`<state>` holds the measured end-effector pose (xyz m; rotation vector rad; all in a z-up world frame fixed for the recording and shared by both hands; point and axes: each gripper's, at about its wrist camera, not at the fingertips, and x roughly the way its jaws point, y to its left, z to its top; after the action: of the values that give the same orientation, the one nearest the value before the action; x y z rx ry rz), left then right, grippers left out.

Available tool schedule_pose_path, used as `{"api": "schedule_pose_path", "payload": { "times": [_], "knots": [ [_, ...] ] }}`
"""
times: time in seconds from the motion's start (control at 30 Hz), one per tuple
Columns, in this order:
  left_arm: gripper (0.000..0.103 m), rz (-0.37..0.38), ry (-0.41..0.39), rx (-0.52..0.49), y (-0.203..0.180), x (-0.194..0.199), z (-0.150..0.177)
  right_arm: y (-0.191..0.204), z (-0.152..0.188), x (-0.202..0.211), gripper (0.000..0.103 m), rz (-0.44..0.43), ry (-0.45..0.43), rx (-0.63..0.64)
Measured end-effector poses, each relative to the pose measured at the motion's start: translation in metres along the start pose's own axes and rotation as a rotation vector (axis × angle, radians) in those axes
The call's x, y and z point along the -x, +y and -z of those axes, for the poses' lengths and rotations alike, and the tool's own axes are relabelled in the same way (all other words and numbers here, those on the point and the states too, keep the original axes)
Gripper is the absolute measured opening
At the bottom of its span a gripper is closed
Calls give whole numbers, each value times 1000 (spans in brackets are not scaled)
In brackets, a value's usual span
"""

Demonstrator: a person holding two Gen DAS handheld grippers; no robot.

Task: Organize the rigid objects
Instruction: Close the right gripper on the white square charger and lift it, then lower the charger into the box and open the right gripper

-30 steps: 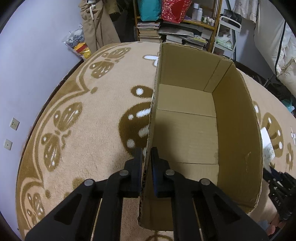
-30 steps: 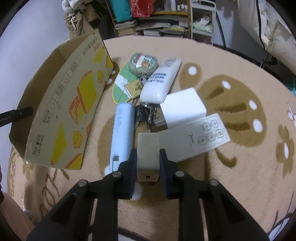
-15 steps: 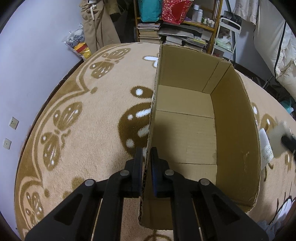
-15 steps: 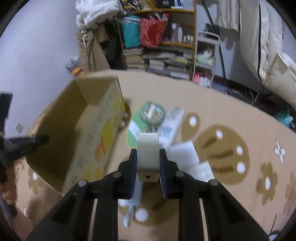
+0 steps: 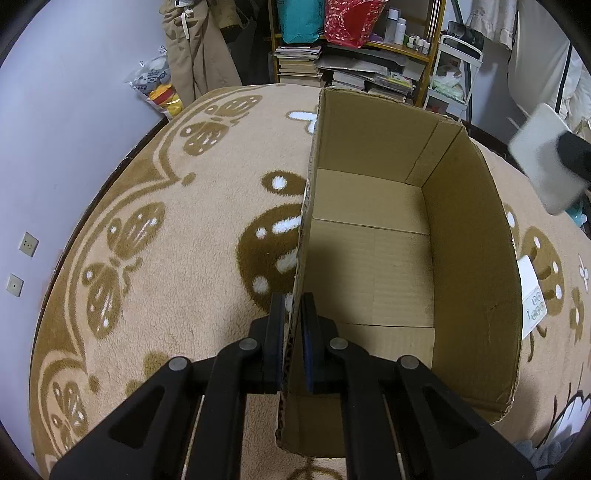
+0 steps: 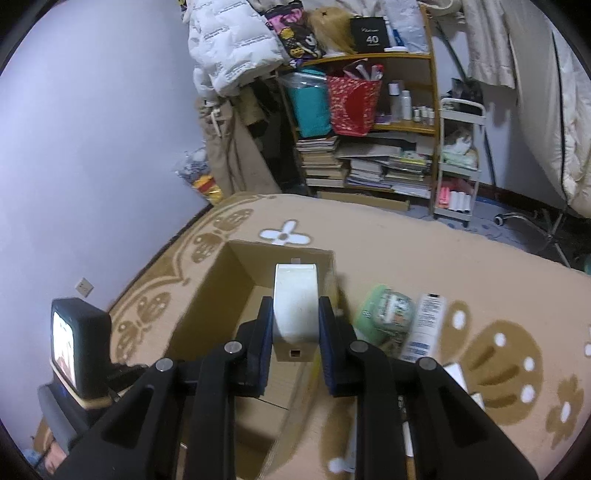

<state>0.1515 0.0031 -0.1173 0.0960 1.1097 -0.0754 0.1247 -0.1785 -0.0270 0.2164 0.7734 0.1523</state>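
Cardboard: the open box (image 5: 373, 266) stands on the beige patterned carpet (image 5: 177, 258), its inside bare.
My left gripper (image 5: 292, 343): pressed tight on the box's near side wall, one finger outside and one inside.
My right gripper (image 6: 295, 332): pinching an off-white block (image 6: 295, 306) by its two sides — it stands up between my fingers, with a small square hole in the end that faces me.
Block and box: in my right view the block hangs above the box's open top (image 6: 229, 295); from my left view it shows blurred, up and to the right of the box (image 5: 543, 162).
Beside the box: a green round pouch (image 6: 388, 314) and a white tube (image 6: 424, 321) lie on the carpet just right of it, their print too blurred to read.
Writing: a dark box on the top shelf (image 6: 369, 35) carries "40" — the white puffy jacket (image 6: 232, 48) has lettering I cannot make out.
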Motion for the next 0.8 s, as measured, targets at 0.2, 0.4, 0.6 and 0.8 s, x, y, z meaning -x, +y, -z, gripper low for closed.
{"api": "schedule_pose_path", "payload": {
  "times": [0.2,0.4,0.6,0.8],
  "knots": [
    [8,-10,-2,-8,0,0,1,4,1,-23,24,-47,44,-35],
    [9,-2,12,14,3,-2,0,7,9,-47,24,-41,76,-26],
    [9,7,23,23,3,-5,-1,12,20,-58,24,-38,110,-12],
    [9,22,37,33,3,-6,-1,13,30,-60,24,-33,128,1]
  ]
}}
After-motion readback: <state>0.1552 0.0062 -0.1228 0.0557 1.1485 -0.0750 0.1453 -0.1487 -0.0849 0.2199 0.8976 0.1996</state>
